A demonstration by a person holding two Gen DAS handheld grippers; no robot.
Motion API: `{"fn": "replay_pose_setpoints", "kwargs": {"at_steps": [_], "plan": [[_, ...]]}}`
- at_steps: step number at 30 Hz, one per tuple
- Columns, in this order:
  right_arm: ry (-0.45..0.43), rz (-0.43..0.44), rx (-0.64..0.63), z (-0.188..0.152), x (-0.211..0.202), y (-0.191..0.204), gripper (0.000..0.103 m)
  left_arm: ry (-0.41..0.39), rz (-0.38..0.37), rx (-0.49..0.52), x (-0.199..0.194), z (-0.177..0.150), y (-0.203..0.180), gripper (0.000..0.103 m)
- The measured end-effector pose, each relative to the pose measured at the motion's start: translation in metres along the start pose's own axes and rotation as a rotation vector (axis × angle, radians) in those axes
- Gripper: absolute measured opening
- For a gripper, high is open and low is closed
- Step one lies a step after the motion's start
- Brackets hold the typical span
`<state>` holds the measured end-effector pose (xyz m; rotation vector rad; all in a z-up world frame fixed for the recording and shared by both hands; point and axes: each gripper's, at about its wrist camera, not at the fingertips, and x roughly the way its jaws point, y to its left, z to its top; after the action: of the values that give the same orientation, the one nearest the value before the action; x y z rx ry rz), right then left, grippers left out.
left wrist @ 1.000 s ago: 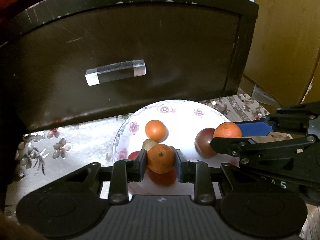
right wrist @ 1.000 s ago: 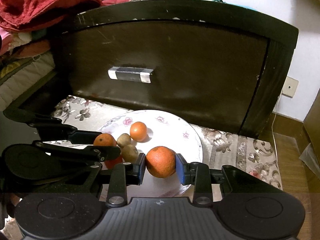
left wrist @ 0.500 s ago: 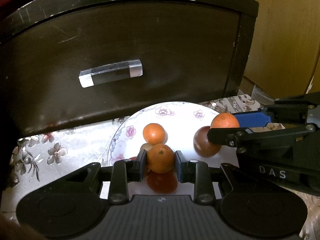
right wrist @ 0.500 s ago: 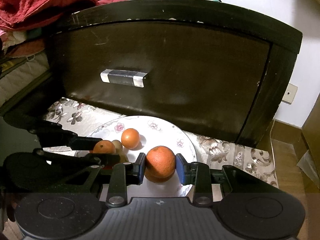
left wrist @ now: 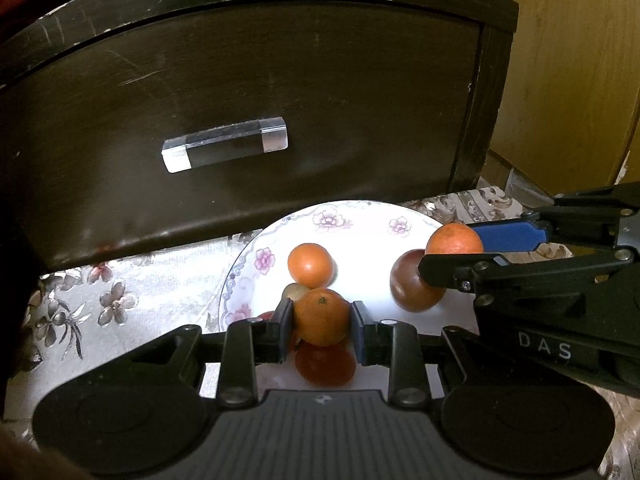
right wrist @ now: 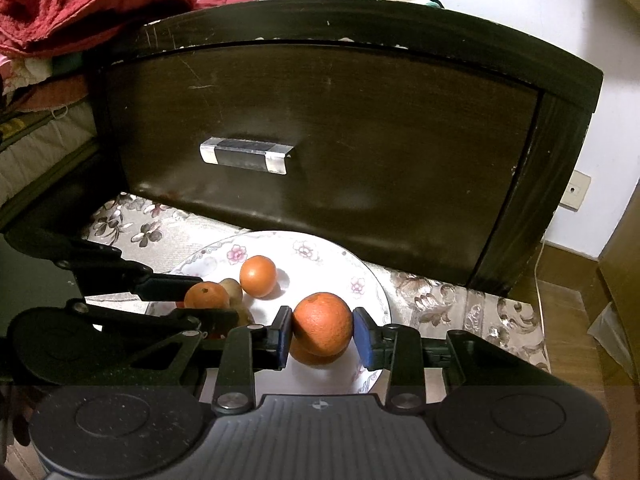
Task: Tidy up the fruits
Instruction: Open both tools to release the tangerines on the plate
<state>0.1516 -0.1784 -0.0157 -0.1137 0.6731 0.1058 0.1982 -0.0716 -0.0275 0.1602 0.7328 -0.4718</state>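
A white flowered plate (left wrist: pixel 332 220) (right wrist: pixel 328 256) lies on a patterned cloth before a dark drawer. My left gripper (left wrist: pixel 322 320) is shut on a small orange (left wrist: pixel 322 316) just above the plate, over a red fruit (left wrist: pixel 324 364). My right gripper (right wrist: pixel 322 326) is shut on a larger orange (right wrist: pixel 322 322), held over a dark red fruit (left wrist: pixel 410 286); this orange also shows in the left wrist view (left wrist: pixel 454 238). A loose orange (left wrist: pixel 310 264) (right wrist: pixel 258 276) and a small brownish fruit (left wrist: pixel 294 292) (right wrist: pixel 232 288) rest on the plate.
The dark drawer front (left wrist: pixel 240 112) with a clear bar handle (left wrist: pixel 224 150) (right wrist: pixel 244 156) stands right behind the plate. Red towels and clothes (right wrist: pixel 80 12) pile on top. A wooden cabinet (left wrist: pixel 568 80) stands at the right, a wall socket (right wrist: pixel 574 190) low on the white wall.
Both grippers, each still holding its orange, have eased slightly nearer the drawer over the plate. The plate fruit has not moved.
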Motion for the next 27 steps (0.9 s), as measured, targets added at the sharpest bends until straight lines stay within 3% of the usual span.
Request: {"fn": "replay_pose_setpoints", "kwargs": {"at_steps": [27], "plan": [[-0.014,0.004,-0.01,0.001,-0.013,0.008,0.033,0.017,0.03,-0.007,-0.013,0.001,0.001,0.037]]}}
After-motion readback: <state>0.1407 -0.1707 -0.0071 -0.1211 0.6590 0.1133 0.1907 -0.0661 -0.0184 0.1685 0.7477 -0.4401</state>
